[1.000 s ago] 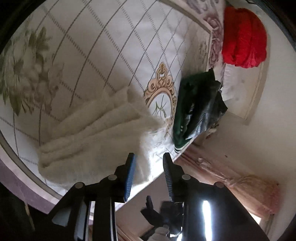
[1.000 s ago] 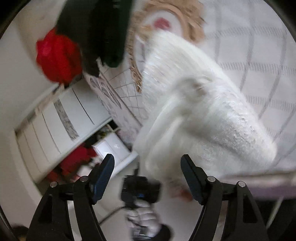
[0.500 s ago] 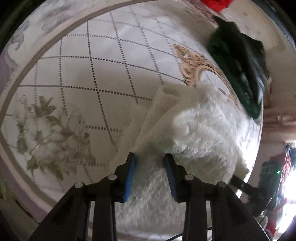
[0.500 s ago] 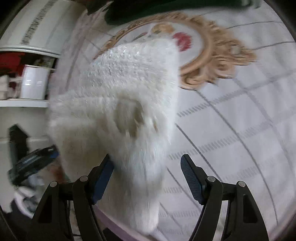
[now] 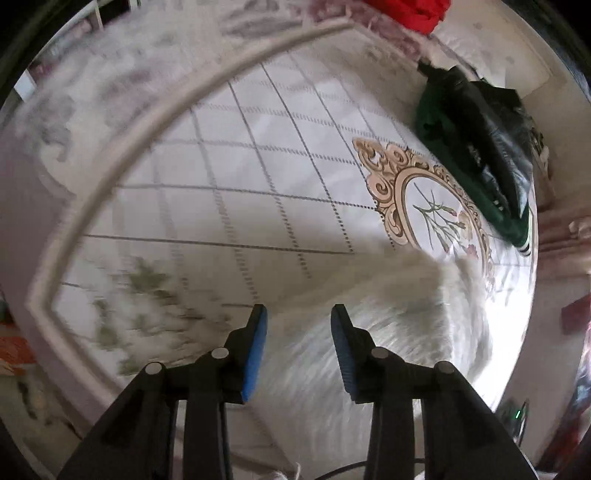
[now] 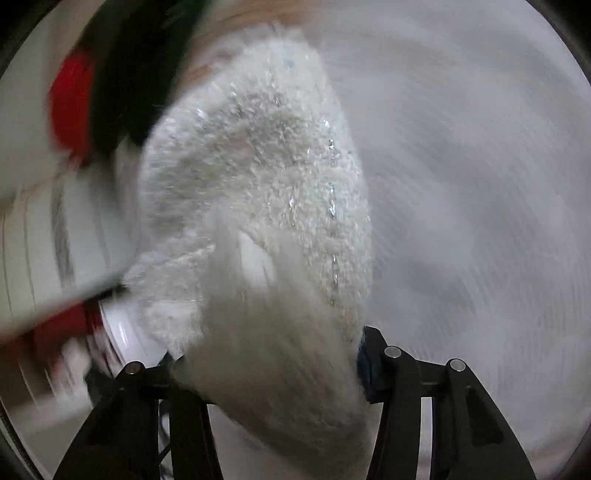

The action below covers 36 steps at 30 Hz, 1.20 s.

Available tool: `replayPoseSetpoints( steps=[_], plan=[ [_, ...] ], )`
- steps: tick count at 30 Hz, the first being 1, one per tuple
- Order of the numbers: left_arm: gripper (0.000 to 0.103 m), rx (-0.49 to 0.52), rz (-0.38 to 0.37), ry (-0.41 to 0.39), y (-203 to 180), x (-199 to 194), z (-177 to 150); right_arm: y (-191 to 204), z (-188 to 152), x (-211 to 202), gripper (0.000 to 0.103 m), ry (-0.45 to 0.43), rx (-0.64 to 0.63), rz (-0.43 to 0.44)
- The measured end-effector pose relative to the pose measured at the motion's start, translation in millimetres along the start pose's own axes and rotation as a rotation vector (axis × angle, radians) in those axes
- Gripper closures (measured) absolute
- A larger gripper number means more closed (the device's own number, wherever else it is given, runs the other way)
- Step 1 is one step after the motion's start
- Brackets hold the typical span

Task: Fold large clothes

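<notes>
Bed w/ a quilted cover [image 5: 236, 192]: pale ground, dotted diamond grid, a gold ornate frame motif [image 5: 428, 206] w/ flower sprigs inside, greenish floral print toward the lower left, blurred. Far side of the bed: a dark green and black garment [image 5: 476, 147] heaped near the edge, a red bundle [image 5: 410, 11] beyond it at the top of the left wrist view. The task's thing, a white fluffy garment [image 6: 258, 177], lies bunched on the near part of the cover, just below the gold motif, reaching to the bed's edge. Left gripper [image 5: 298, 332] points steeply down over it; jaws narrow, blue pads apart, white fleece seen in the gap behind them, but can't tell if the pads touch it, since that part is motion-blurred. Right gripper [image 6: 269, 365] is on the same garment from the other side: jaws closing, a thick fold of fleece between them, filling the gap and hiding the left finger; blue pad of the right finger [image 6: 367, 369] sits against the fabric edge. Right wrist view is heavily smeared; bg shows only a red blob, dark cloth and white furniture at left.
</notes>
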<state>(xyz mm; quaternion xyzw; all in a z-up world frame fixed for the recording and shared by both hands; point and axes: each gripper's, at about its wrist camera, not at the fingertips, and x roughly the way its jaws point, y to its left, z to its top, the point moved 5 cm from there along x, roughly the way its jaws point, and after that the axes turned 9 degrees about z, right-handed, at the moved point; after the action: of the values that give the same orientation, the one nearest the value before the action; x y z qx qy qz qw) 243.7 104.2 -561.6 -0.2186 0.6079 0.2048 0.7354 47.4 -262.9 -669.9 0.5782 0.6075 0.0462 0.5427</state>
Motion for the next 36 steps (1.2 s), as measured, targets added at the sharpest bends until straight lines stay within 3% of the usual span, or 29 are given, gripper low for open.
replayPoseSetpoints(
  steps=[2, 5, 6, 8, 10, 13, 17, 23, 24, 25, 26, 28, 31, 34, 35, 36],
  plan=[
    [0.07, 0.024, 0.038, -0.016, 9.5, -11.6, -14.3, -23.1, -34.8, -3.3, 0.034, 0.048, 0.056, -0.062],
    [0.07, 0.069, 0.065, 0.034, 18.5, -12.5, -53.6, -35.3, -60.4, -1.9, 0.032, 0.231, 0.098, -0.072],
    [0.07, 0.083, 0.071, 0.05, 19.3, -8.8, -64.1, -33.2, -63.1, -11.1, 0.032, 0.276, 0.069, -0.12],
    [0.07, 0.107, 0.079, 0.077, 15.6, 1.6, -82.0, -15.6, -58.8, -35.9, 0.032, 0.29, -0.061, -0.208],
    [0.07, 0.105, 0.067, 0.096, 8.0, 12.9, -93.6, 19.9, -51.1, -62.0, 0.032, 0.298, -0.272, -0.313],
    [0.07, 0.116, 0.096, 0.084, -3.8, 27.6, -98.7, 73.9, -39.3, -69.4, 0.032, 0.321, -0.504, -0.365],
    [0.07, 0.101, 0.12, 0.056, -7.4, 31.1, -96.8, 142.0, -22.2, -29.0, 0.031, 0.339, -0.707, -0.333],
    [0.07, 0.071, 0.116, 0.036, -4.8, 31.9, -95.3, 181.5, -36.8, 59.4, 0.032, 0.481, -0.906, -0.384],
    [0.07, 0.069, 0.117, 0.032, -4.7, 31.8, -95.5, 182.2, -37.9, 73.7, 0.038, 0.484, -0.939, -0.41],
    [0.07, 0.066, 0.116, 0.029, -4.6, 32.3, -96.1, 184.2, -41.8, 75.7, 0.054, 0.478, -0.974, -0.425],
    [0.07, 0.063, 0.116, 0.029, -4.3, 33.0, -96.9, 185.4, -45.2, 77.8, 0.082, 0.477, -0.989, -0.44],
    [0.069, 0.054, 0.093, 0.017, -4.1, 32.4, -97.1, 189.1, -37.3, 71.9, 0.085, 0.434, -0.931, -0.41],
    [0.066, 0.045, 0.073, 0.018, -5.6, 33.6, -97.4, 173.9, 0.3, 70.0, 0.087, 0.381, -0.693, -0.357],
    [0.068, 0.054, 0.1, 0.016, -9.4, 31.4, -97.0, 168.0, 10.8, 69.7, 0.085, 0.417, -0.639, -0.345],
    [0.068, 0.054, 0.105, 0.017, -9.9, 30.2, -96.6, 173.0, 7.7, 64.4, 0.079, 0.444, -0.651, -0.341],
    [0.069, 0.053, 0.111, 0.02, -10.2, 26.6, -97.0, 176.0, 4.5, 60.0, 0.066, 0.461, -0.663, -0.346]
  ],
)
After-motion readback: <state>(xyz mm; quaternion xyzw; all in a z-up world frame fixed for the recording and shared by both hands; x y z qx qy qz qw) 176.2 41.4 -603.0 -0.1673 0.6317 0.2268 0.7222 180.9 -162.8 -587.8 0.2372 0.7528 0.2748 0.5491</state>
